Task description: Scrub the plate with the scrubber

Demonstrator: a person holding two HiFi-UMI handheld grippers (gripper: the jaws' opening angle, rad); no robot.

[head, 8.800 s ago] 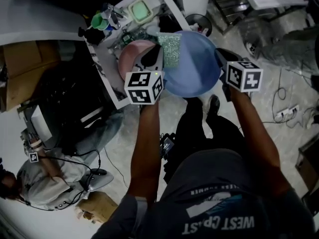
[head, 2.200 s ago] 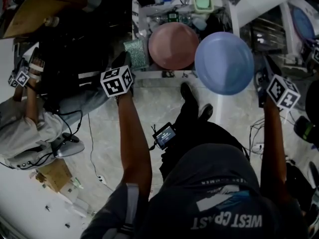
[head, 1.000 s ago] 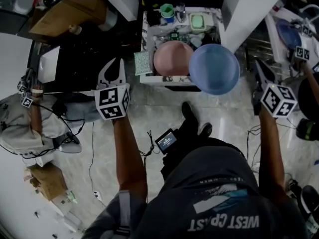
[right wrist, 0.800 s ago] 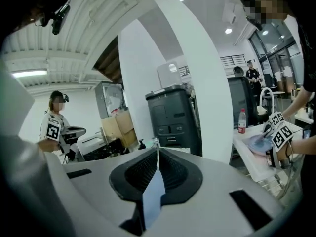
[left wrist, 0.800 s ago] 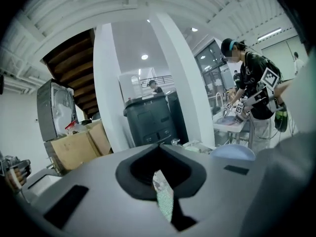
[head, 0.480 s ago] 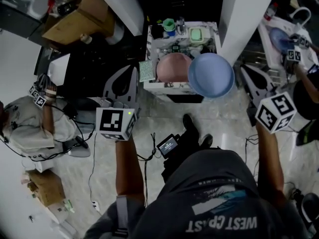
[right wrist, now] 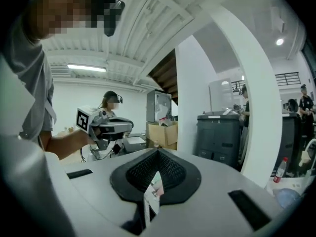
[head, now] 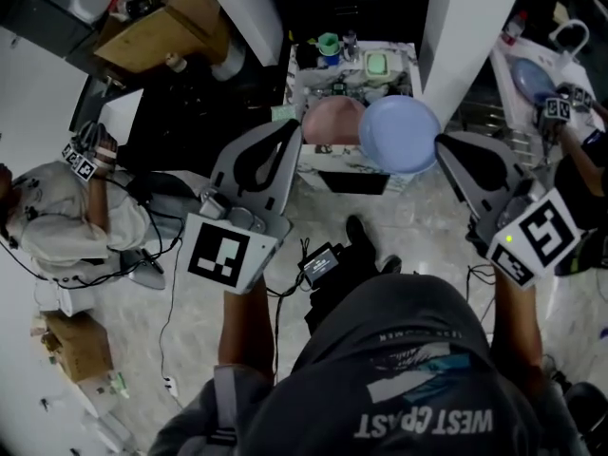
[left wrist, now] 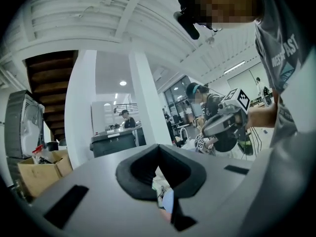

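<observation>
Left tool (head: 291, 126) and right tool (head: 445, 142) are both closed, gripping nothing. The blue plate (head: 399, 133) lies on the surface (head: 332, 155), overlapping the pink plate (head: 331, 122). It looks stiff, light and slick, so I'd pinch its rim.

A small white tabletop (head: 328, 156) carries a pink plate (head: 331, 122). A blue plate (head: 399, 134) lies just right of the pink plate, overlapping it. A scrubber (head: 282, 113) lies just left of it. Behind it stand a green cup (head: 329, 43) and a pale green container (head: 378, 65) among small clutter.
</observation>
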